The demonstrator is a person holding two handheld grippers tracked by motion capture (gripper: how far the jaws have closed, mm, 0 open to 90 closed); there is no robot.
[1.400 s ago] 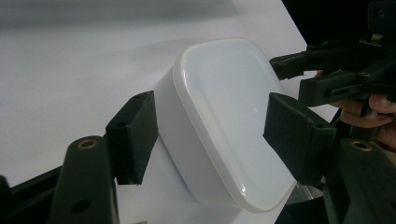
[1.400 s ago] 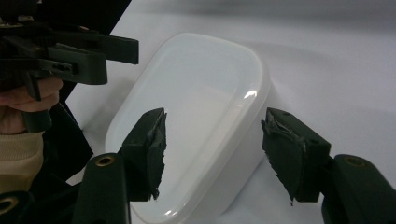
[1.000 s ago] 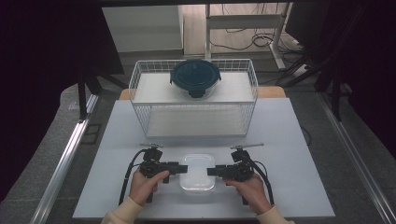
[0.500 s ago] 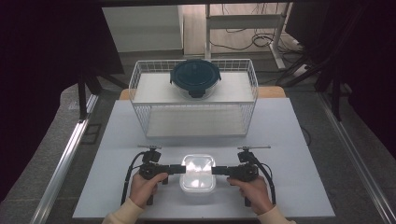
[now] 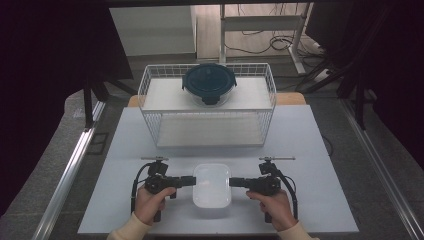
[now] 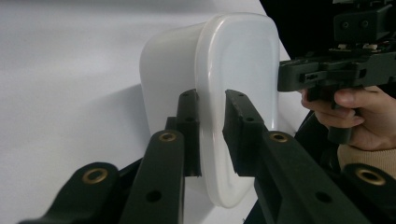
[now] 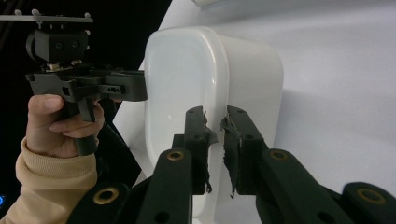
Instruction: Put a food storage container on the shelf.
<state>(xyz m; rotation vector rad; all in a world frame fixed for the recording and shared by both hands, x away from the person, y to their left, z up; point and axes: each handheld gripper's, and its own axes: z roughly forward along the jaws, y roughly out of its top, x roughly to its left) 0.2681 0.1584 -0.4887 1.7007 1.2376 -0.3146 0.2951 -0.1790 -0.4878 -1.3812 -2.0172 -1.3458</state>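
A white plastic container (image 5: 212, 185) with a smooth lid stands on the table near the front edge. My left gripper (image 5: 194, 181) comes at it from the left and my right gripper (image 5: 231, 182) from the right, each held level by a hand. In the left gripper view, the container's (image 6: 233, 60) lid rim sits between the jaws of my left gripper (image 6: 212, 100), whose pads press on it. My right gripper (image 7: 215, 114) grips the opposite rim of the container (image 7: 187, 79) the same way. Both pairs of jaws have just been closing on that rim.
A white wire basket (image 5: 207, 111) stands behind the container, at the middle of the white table (image 5: 310, 145). A round glass bowl with a dark blue lid (image 5: 208, 82) sits on the basket's upper shelf. Black cables trail from both grippers.
Both grippers' jaws have narrowed onto the container's two sides. The hands and the container have stayed where they were.
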